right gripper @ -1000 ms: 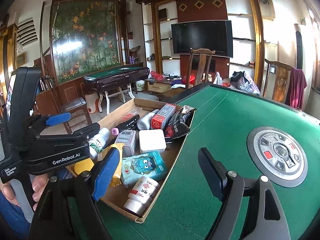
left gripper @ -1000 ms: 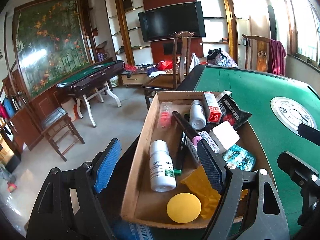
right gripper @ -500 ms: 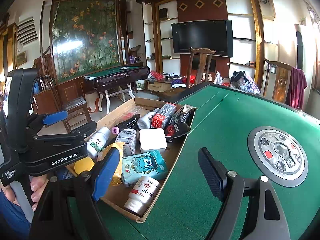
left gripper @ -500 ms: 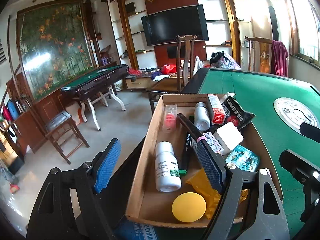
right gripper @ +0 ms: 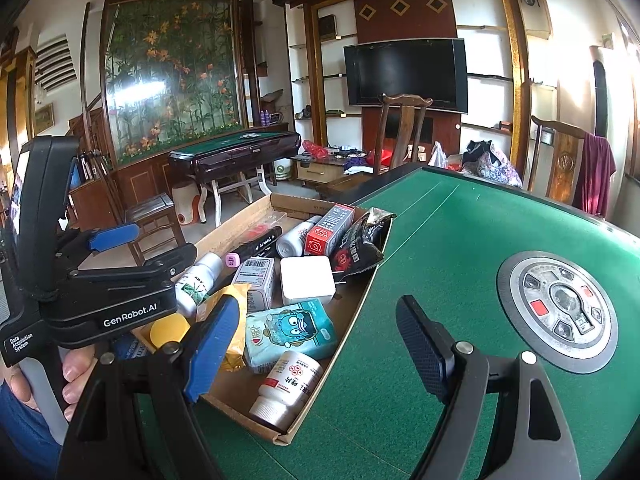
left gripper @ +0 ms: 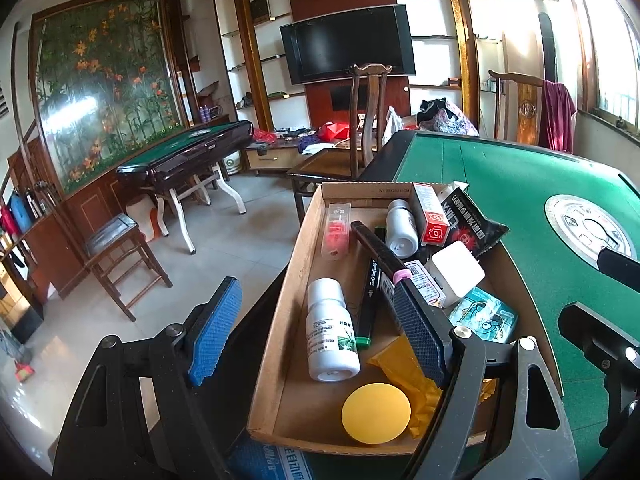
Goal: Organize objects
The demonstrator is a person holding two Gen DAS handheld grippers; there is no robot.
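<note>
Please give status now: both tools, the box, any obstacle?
Left tool open, empty. Right tool open, empty. Cardboard box full, untouched. Nothing in the way.

Black tool (right gripper: 320,344) frames with blue and black textured pads, silver screws, white "GenRobot.AI" lettering.

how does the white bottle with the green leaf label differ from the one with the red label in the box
The green-label bottle lies by the cardboard box's left wall, cap pointing to the far end. The red-label bottle lies by the opposite wall near the front corner, cap pointing toward the viewer. One carries a green plant print, the other red characters. Both are white, capped, and lying on their sides.
</note>
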